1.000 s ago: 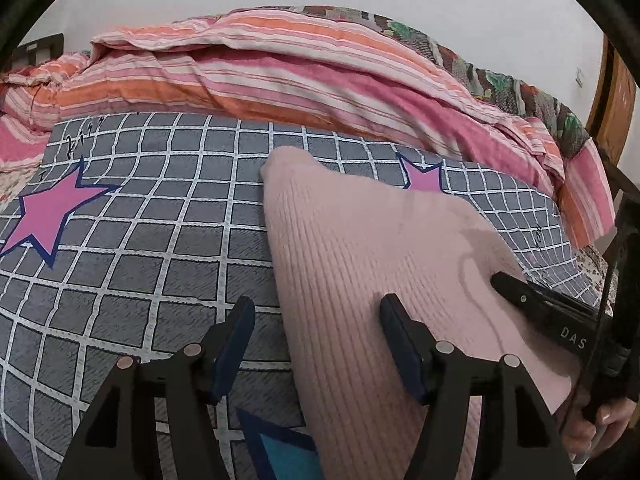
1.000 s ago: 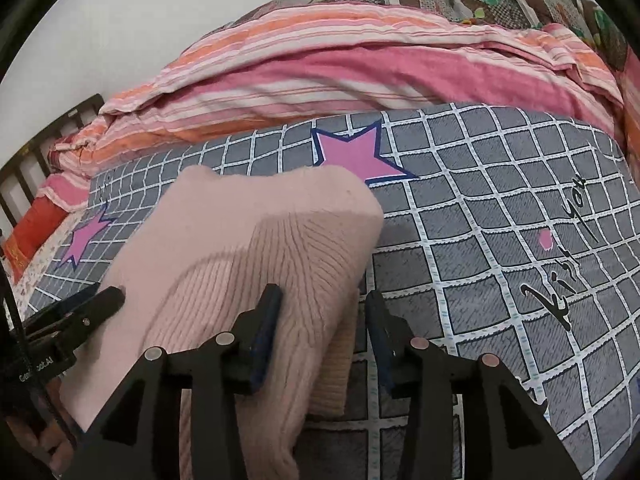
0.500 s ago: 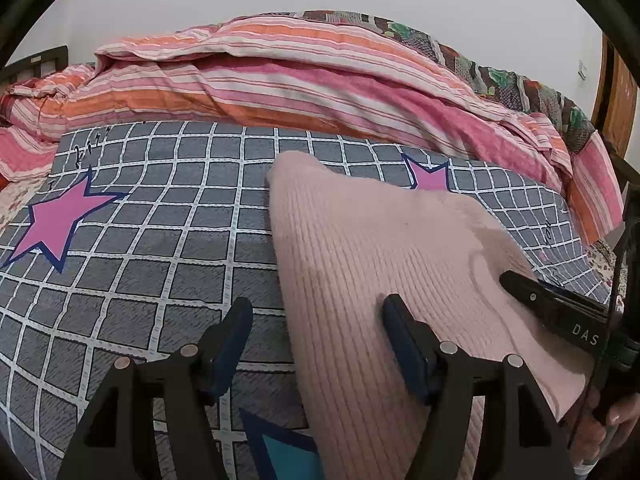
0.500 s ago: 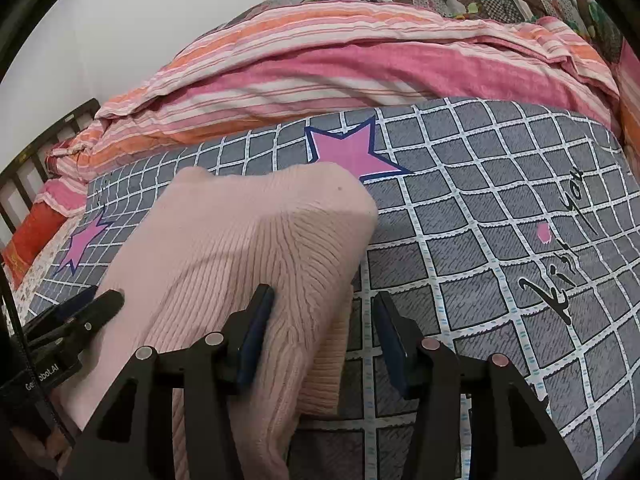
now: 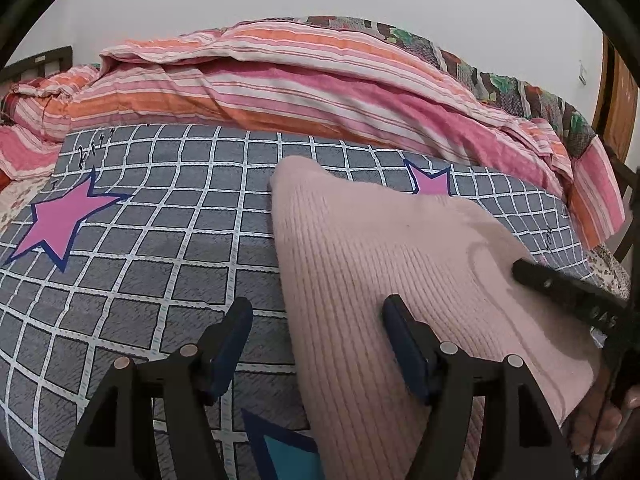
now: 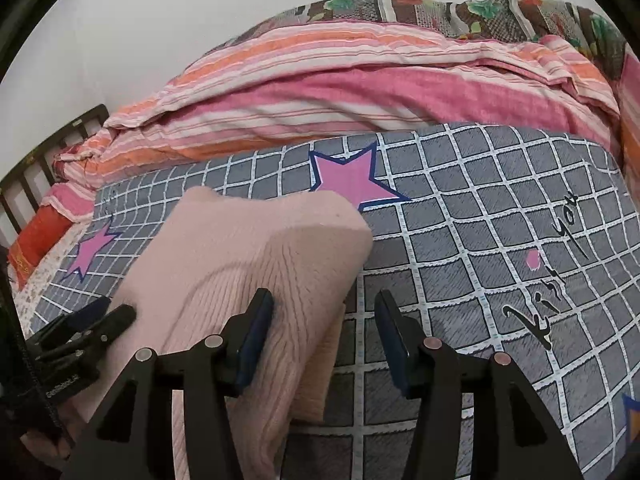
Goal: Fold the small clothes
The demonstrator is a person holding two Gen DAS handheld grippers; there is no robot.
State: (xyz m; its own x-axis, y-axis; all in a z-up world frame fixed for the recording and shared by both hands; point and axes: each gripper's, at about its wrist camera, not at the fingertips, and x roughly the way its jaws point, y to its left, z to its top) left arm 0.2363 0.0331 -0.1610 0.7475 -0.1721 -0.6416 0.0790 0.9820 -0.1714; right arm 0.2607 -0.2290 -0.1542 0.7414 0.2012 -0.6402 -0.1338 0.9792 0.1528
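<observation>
Now pink sweater (image 5: 380,264) between both spread grippers, left gripper (image 5: 318,336) and right gripper (image 6: 324,332).

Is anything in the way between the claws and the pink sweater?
No, nothing visible is. The left claw is open right over the left edge of the pink sweater, and the right claw is open over its right edge. Only the checked blanket lies underneath.
</observation>
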